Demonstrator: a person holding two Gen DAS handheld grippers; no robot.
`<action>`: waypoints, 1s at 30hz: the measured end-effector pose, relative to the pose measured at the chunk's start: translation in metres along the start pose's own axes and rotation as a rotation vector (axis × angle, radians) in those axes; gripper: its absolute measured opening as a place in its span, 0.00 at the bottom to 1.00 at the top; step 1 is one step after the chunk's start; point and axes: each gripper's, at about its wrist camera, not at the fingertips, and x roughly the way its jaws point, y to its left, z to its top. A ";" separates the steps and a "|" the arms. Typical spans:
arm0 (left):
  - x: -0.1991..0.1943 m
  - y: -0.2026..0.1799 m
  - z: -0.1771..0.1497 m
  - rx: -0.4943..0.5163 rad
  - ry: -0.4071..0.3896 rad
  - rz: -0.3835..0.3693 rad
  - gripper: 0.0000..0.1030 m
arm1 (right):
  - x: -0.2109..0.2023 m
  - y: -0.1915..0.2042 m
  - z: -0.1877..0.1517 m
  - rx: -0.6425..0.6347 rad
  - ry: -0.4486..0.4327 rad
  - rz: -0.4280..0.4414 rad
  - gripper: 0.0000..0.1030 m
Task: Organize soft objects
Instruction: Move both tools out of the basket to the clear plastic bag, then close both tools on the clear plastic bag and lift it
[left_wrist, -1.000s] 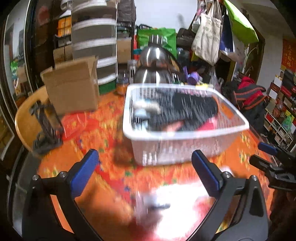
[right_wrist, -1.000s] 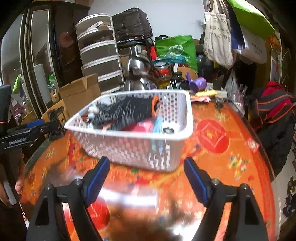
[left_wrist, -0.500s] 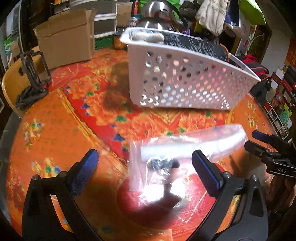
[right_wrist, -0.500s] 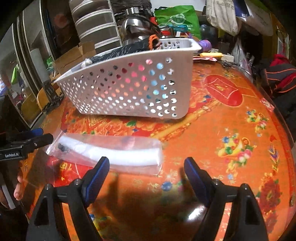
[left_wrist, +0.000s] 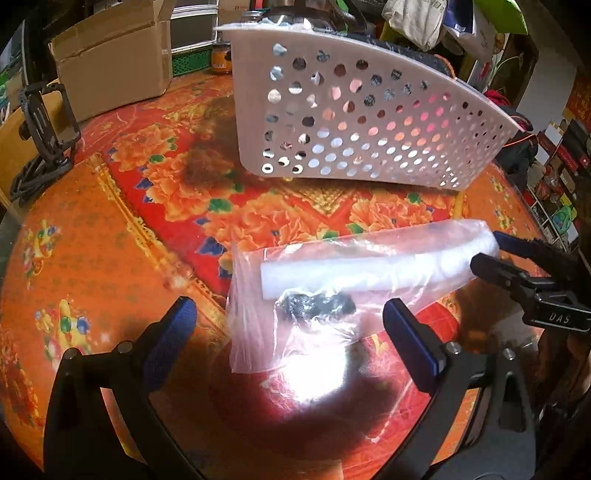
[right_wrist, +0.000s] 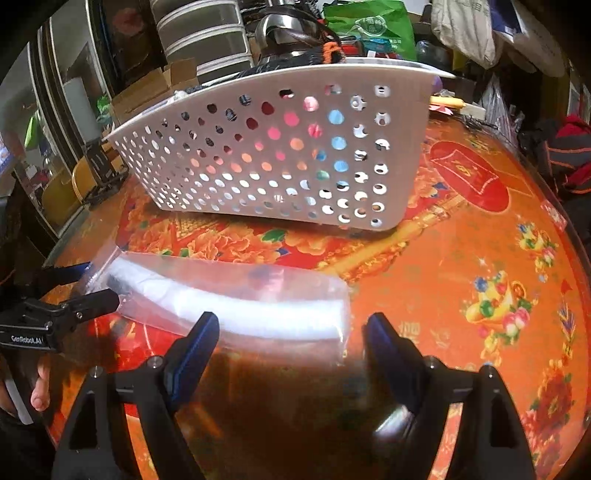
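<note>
A clear plastic bag lies on the orange floral table, holding a white foam strip and a small dark item. My left gripper is open low over one end of the bag, its blue pads wide on either side. My right gripper is open over the other end of the bag. Each gripper shows in the other's view: the right gripper and the left gripper both straddle the bag's ends without pressing. Behind stands a white perforated basket with dark and coloured soft things inside.
A cardboard box and a black stand sit at the table's far left. A steel kettle, plastic drawers and a green bag crowd behind the basket. A person's hand holds the left gripper.
Both grippers have sunk toward the table and tipped downward. The bag, a blur a second ago, now lies between their open fingers. The basket has not moved.
</note>
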 end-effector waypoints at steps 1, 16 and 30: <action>0.002 -0.001 0.000 0.001 0.005 0.006 0.97 | 0.002 0.001 0.001 -0.005 0.000 -0.006 0.80; 0.012 -0.012 0.002 0.054 0.005 0.038 0.97 | 0.007 0.021 0.000 -0.112 0.014 -0.042 0.65; 0.000 -0.015 -0.003 0.053 -0.042 0.012 0.31 | -0.006 0.025 -0.013 -0.101 -0.007 0.005 0.17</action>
